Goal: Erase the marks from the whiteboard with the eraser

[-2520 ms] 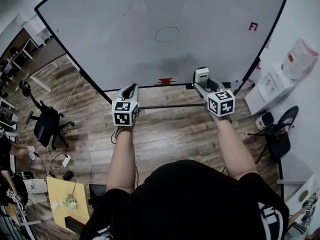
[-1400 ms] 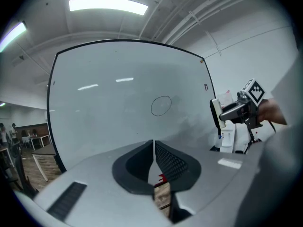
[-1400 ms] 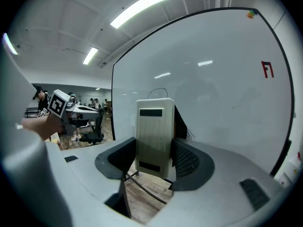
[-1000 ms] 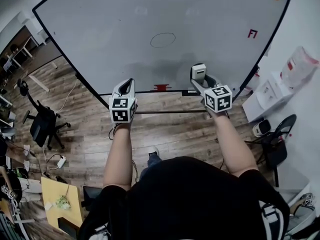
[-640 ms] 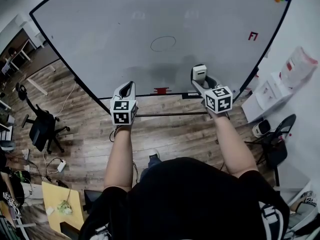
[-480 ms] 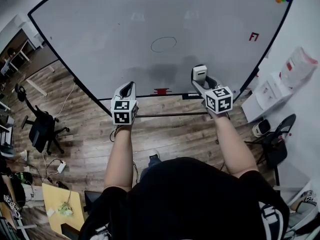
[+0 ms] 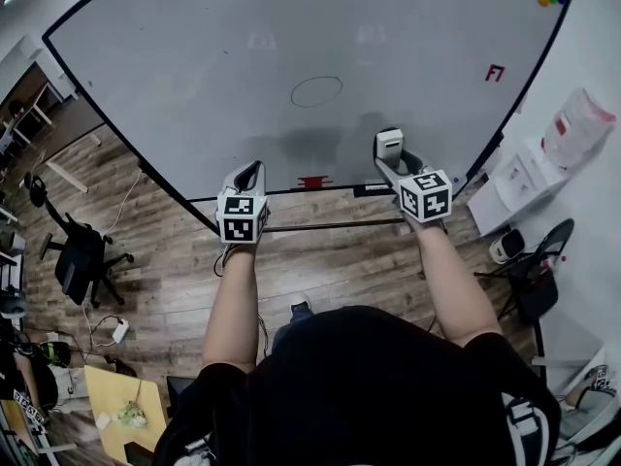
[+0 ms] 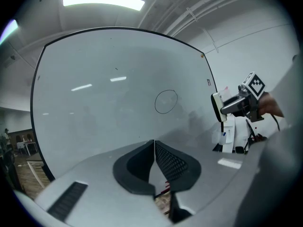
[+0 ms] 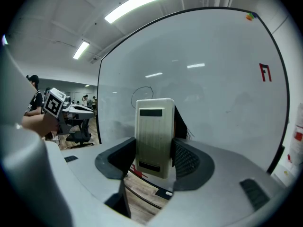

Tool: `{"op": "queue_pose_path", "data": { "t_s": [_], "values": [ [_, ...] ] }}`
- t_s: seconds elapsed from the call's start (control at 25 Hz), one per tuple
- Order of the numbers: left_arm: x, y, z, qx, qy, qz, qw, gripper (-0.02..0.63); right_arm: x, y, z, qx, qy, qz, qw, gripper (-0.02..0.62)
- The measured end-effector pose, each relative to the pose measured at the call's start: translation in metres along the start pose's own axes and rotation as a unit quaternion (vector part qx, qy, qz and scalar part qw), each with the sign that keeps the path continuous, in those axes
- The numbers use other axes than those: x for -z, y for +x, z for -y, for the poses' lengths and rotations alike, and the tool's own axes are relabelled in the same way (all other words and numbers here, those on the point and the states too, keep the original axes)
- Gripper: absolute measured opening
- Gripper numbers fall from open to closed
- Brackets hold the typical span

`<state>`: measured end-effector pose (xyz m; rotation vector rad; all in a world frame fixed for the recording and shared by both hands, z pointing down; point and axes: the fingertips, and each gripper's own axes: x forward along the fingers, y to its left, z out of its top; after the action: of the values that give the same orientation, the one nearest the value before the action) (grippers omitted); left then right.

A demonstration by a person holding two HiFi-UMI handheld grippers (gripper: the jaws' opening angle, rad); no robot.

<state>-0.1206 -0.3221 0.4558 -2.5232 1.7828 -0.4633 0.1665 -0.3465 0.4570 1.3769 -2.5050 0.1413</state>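
Right gripper [image 9: 154,150] fingers [image 9: 187,159] clamped on the upright eraser [image 9: 152,122], low before the whiteboard [image 7: 194,76]. Left gripper [image 8: 154,148] fingers [image 8: 173,163] pressed together, nothing between them. 1 black oval [image 7: 316,91] and 1 red mark [image 7: 495,73] sit on the board.

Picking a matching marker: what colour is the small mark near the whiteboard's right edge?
The mark is red; the right gripper view shows it best.
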Motion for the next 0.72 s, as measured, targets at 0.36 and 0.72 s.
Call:
{"op": "queue_pose_path", "data": {
  "t_s": [0.36, 0.72],
  "values": [
    [0.003, 0.016, -0.006, 0.005, -0.002, -0.002, 1.0, 0.012, 0.002, 0.013, 0.007, 0.009, 0.002, -0.003, 1.0, 0.235],
    [0.007, 0.026, -0.006, 0.013, 0.003, -0.007, 0.9999, 0.012, -0.001, 0.015, 0.014, 0.029, -0.016, 0.001, 0.999, 0.235]
  ]
}}
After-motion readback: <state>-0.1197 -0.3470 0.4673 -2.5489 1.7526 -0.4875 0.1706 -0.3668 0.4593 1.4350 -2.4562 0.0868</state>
